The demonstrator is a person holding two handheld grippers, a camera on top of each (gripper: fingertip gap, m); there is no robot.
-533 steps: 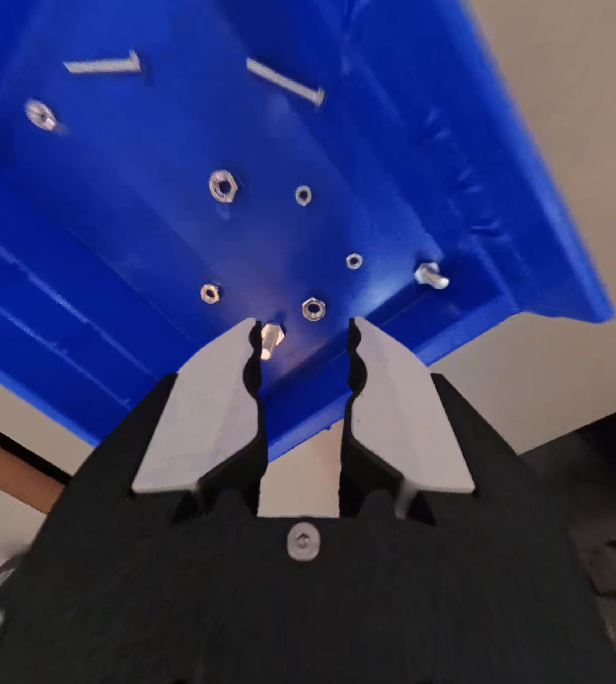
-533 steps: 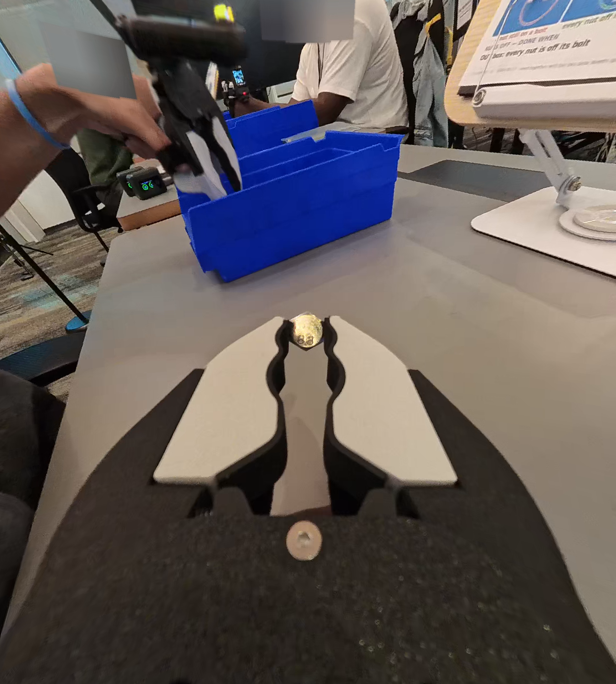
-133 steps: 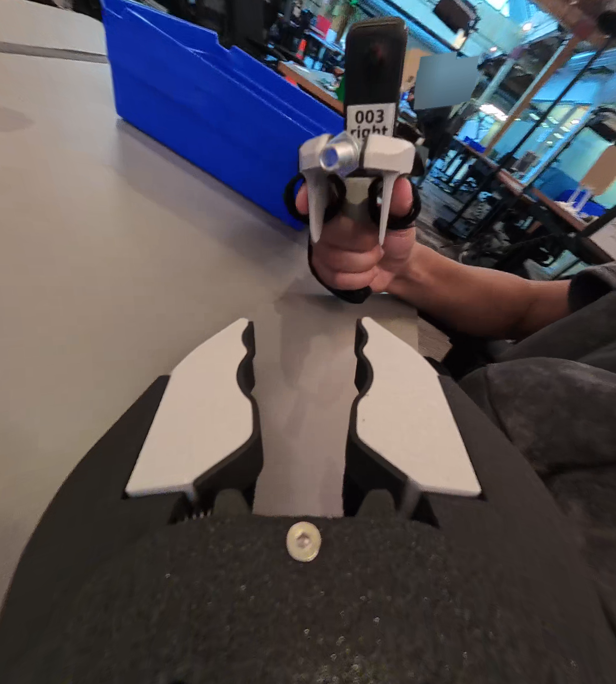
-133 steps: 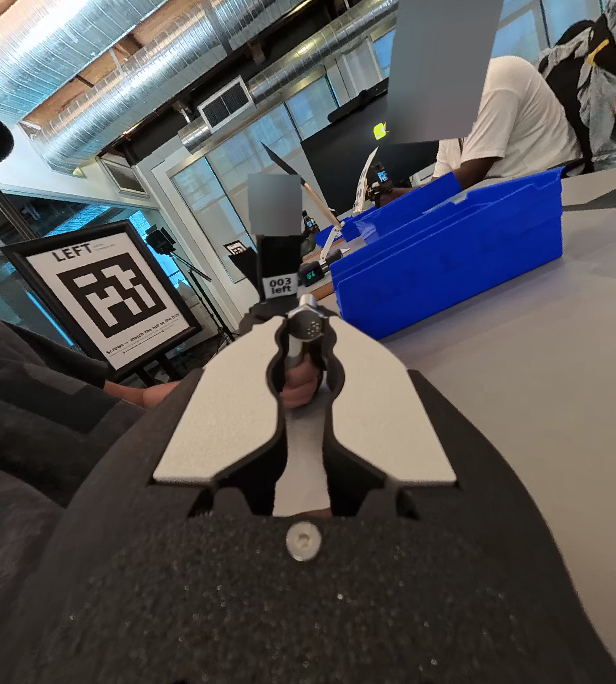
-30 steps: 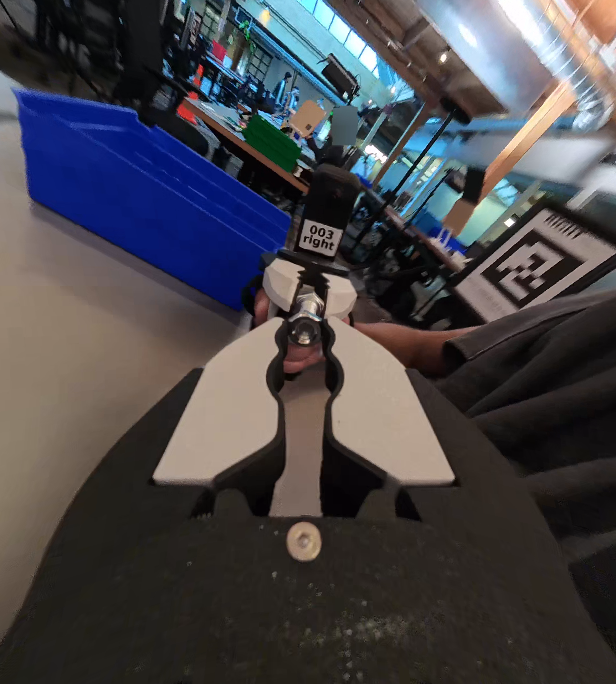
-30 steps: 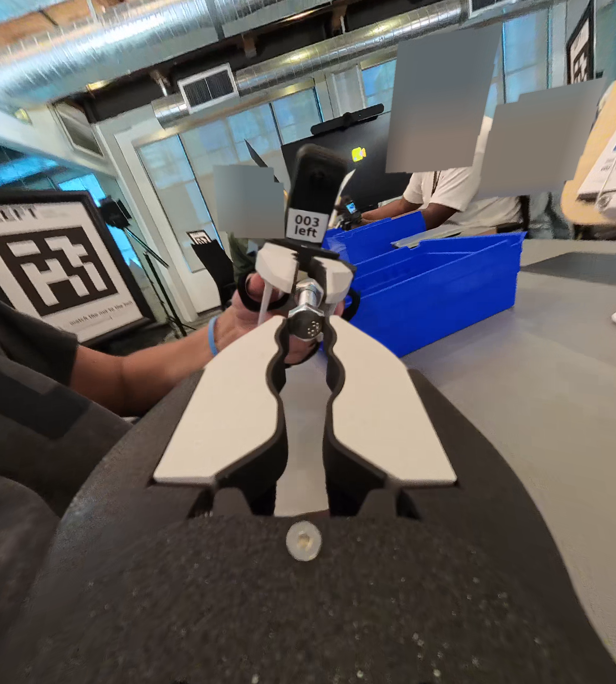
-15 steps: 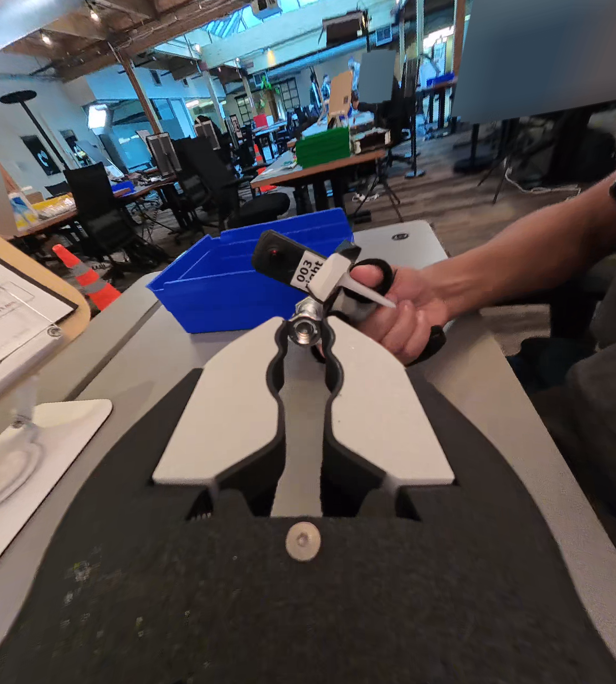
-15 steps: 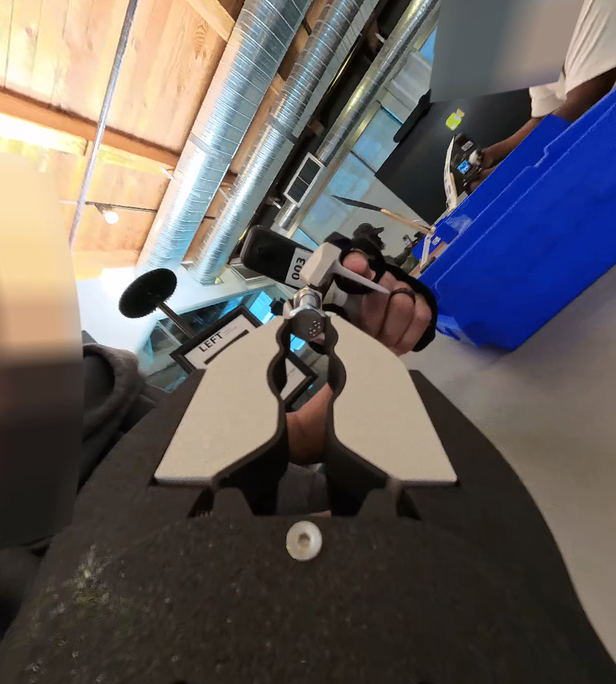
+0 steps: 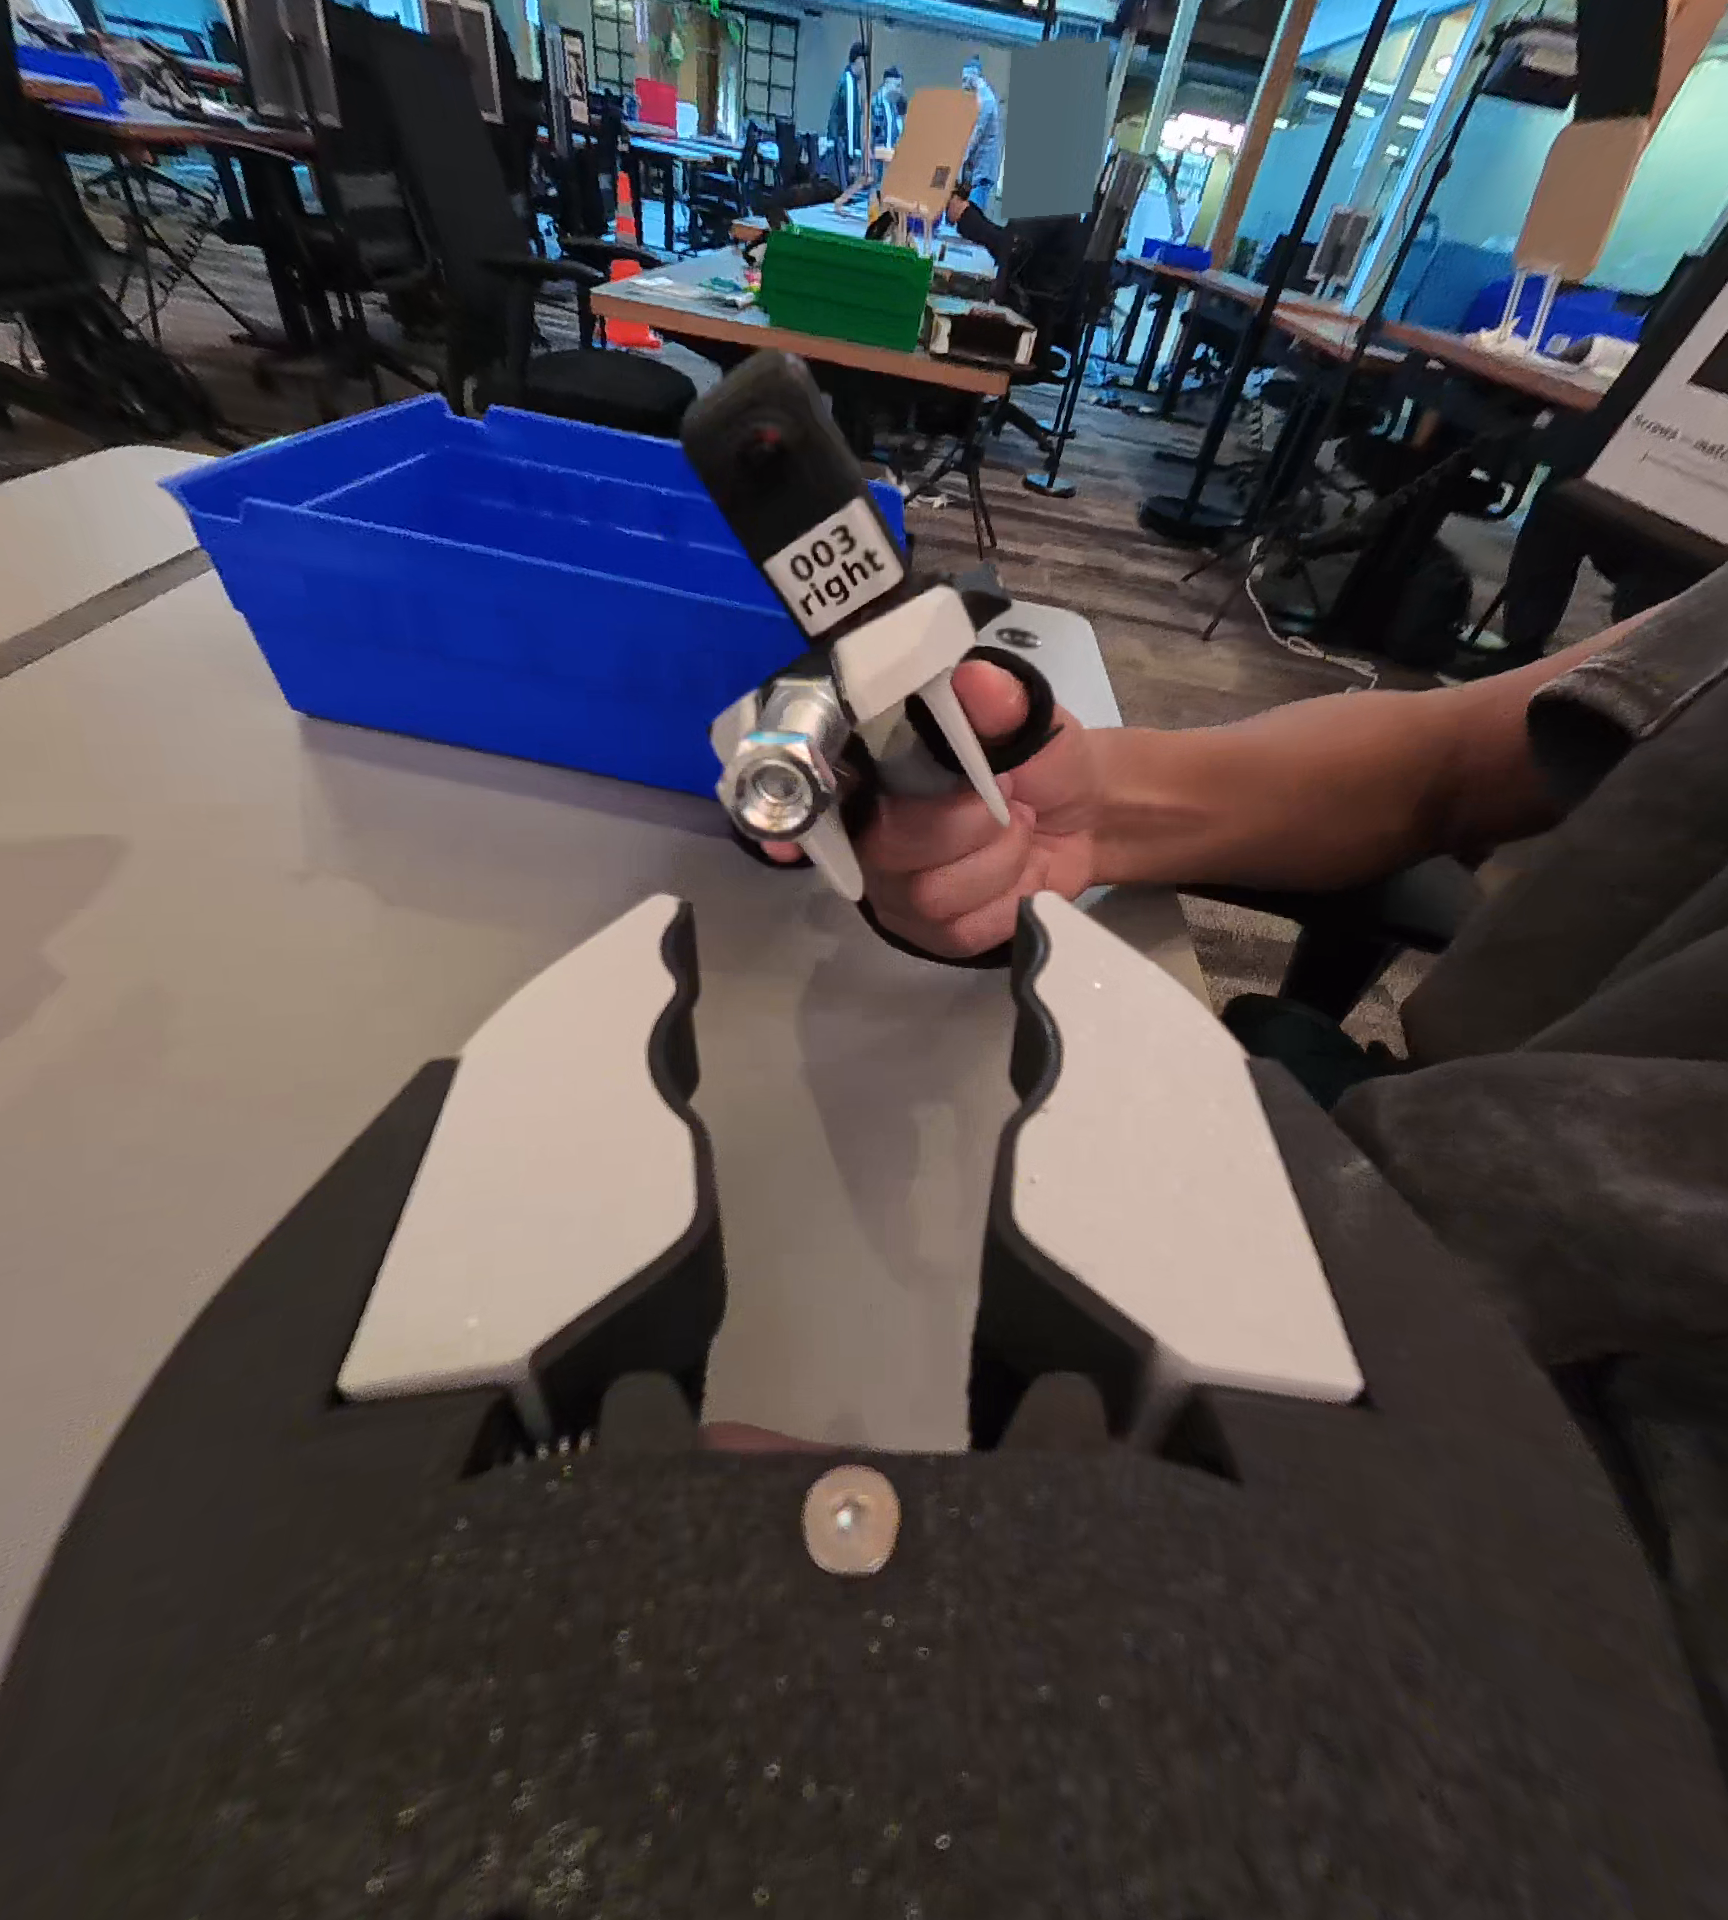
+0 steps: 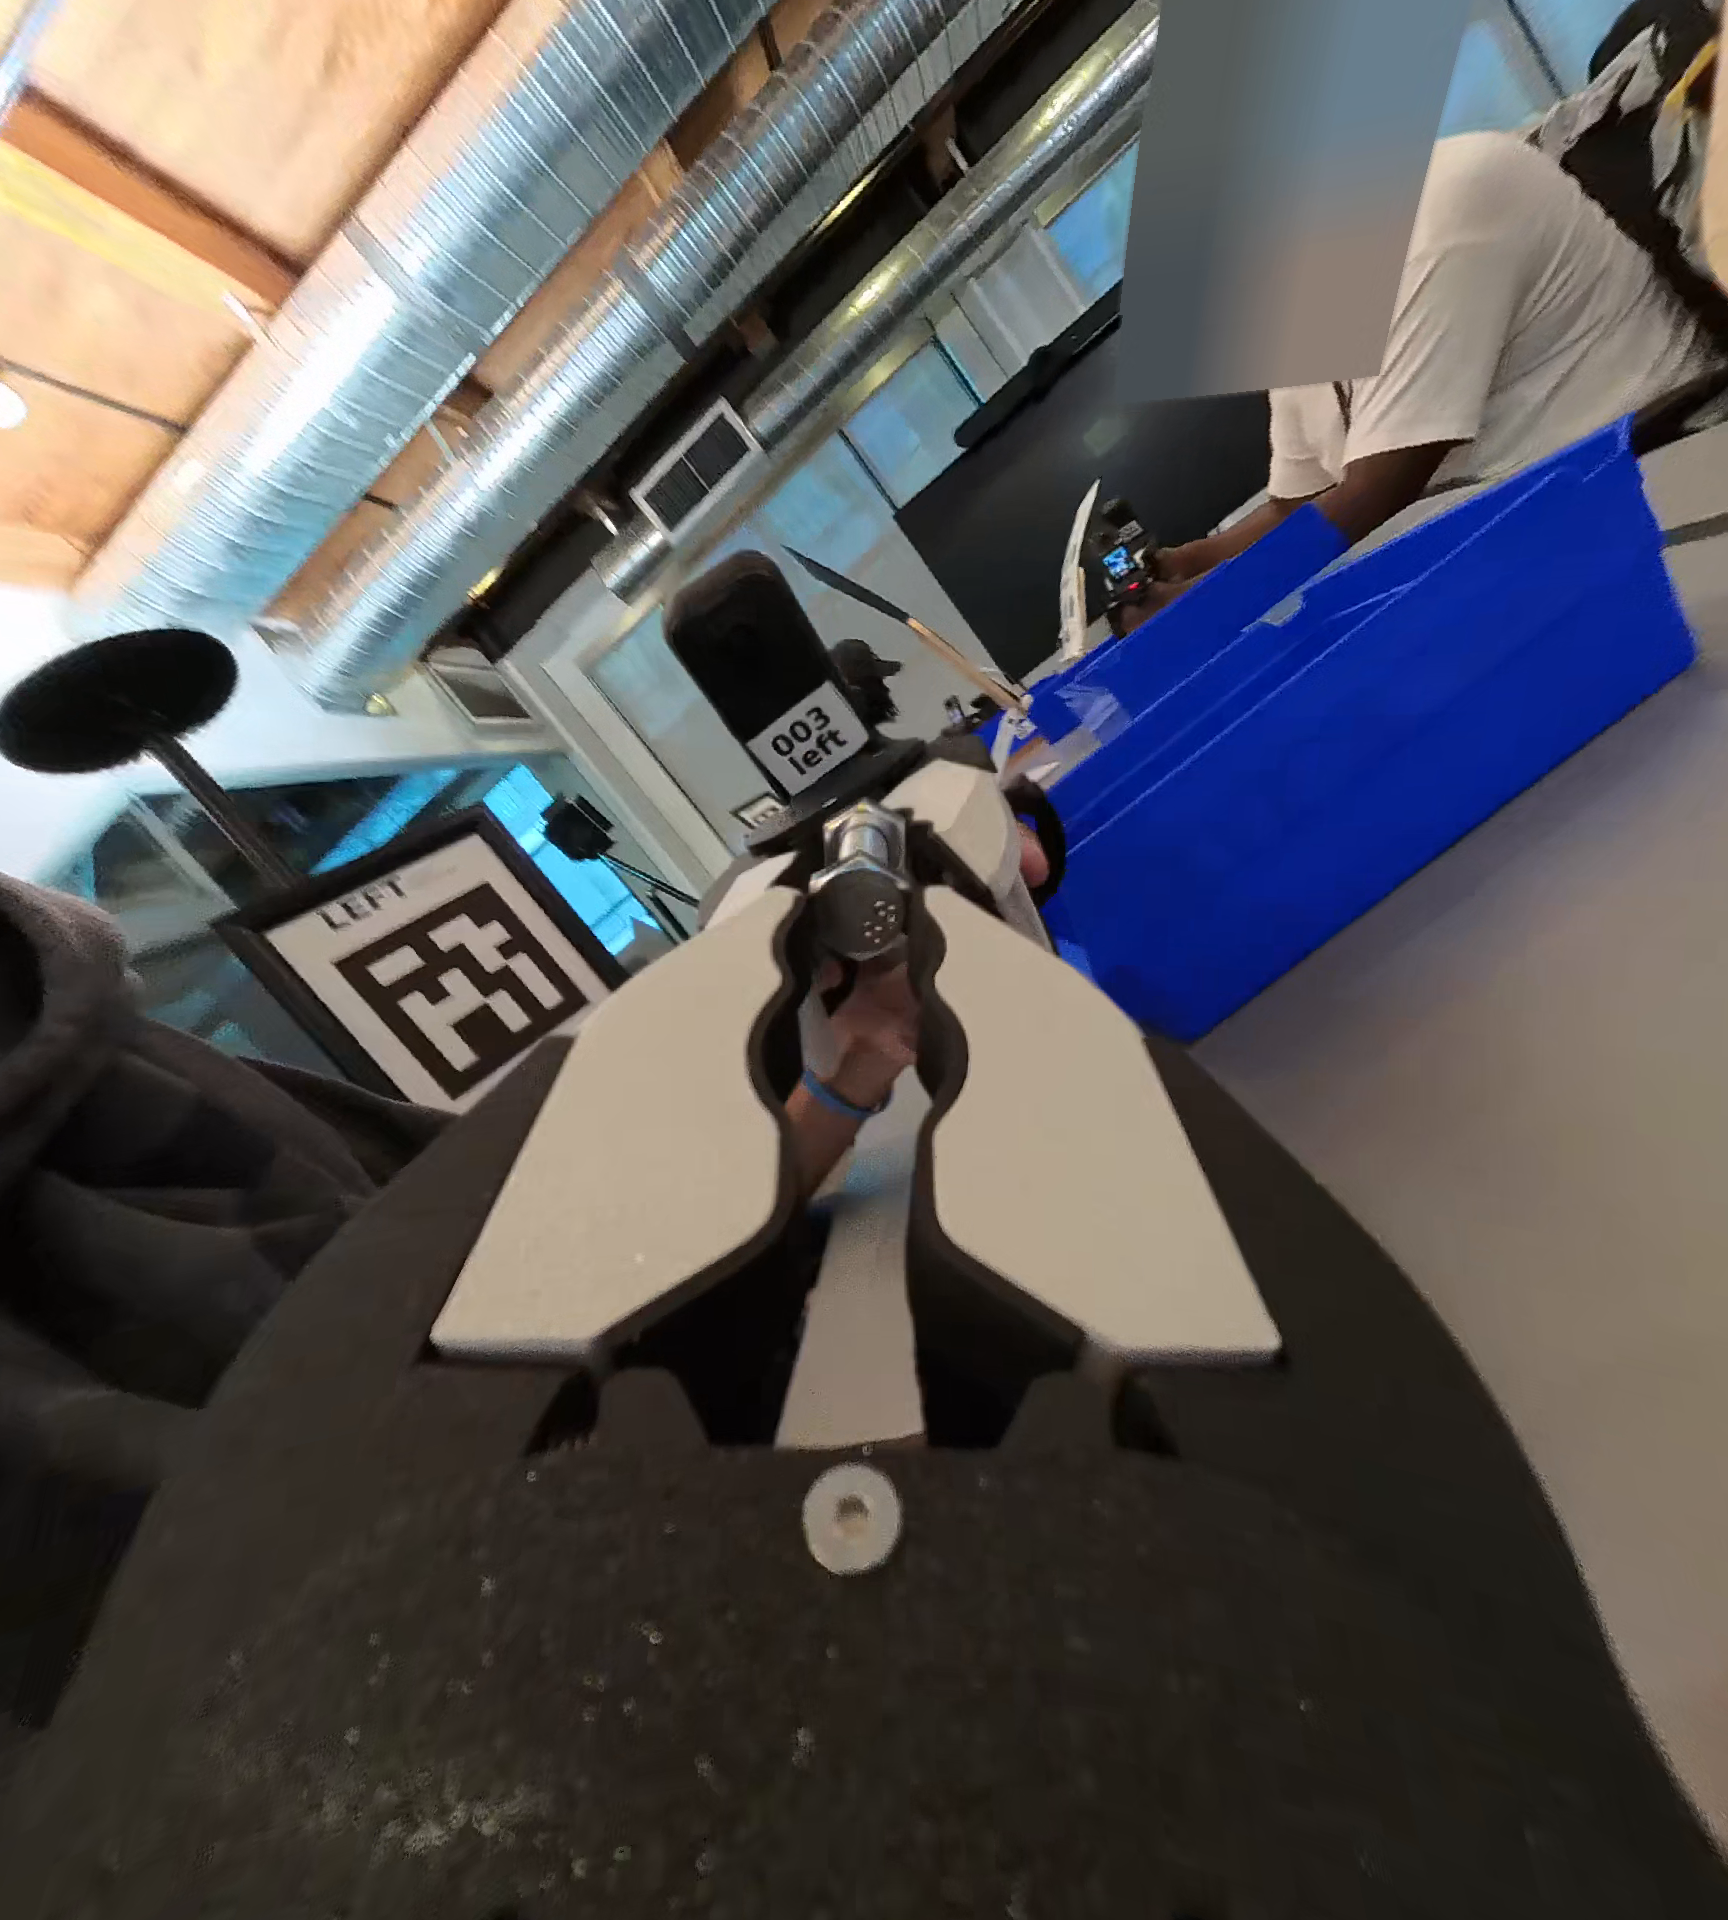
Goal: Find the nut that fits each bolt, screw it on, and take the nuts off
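A silver bolt [image 9: 779, 798] with a hex nut [image 9: 787, 740] threaded near its tip points toward me in the left wrist view. My right gripper [image 9: 865, 727] is shut on the bolt's head end and holds it in the air over the grey table [image 9: 216, 935]. My left gripper [image 9: 852, 920] is open and empty, a short way back from the bolt's tip. In the right wrist view my right gripper [image 10: 865, 935] is clamped on the bolt head [image 10: 870, 920], the nut [image 10: 865, 831] sits just beyond it, and the left gripper's fingers [image 10: 959, 821] stand past the nut.
A blue plastic bin [image 9: 486, 613] stands on the table behind the bolt; it also shows in the right wrist view [image 10: 1359, 790]. A framed marker board [image 10: 455, 987] stands at the table's side. My dark sleeve [image 9: 1618, 935] lies to the right. A person in white works beyond the bin. Both grippers' tips are close together, under 4 cm apart.
My left gripper, shut around the nut before, has opened and drawn back from the bolt. The right gripper still holds the bolt and has rolled with it.
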